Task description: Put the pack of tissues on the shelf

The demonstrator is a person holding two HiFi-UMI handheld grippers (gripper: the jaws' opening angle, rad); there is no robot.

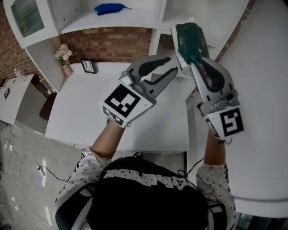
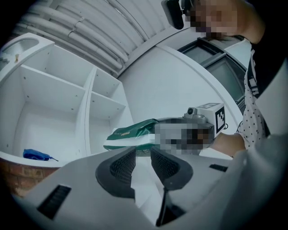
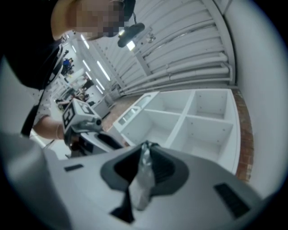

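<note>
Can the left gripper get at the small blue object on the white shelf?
Probably yes: the left gripper is open and empty, the right gripper holds the green tissue pack, and the small blue object lies alone on the open-fronted white shelf.

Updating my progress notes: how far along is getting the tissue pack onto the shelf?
Done: the pack of tissues is lifted, clamped in the right tool. In hand: it is held up in front of the shelf, and the left tool is open and empty beside it. Left: set the pack inside a compartment and let go.
</note>
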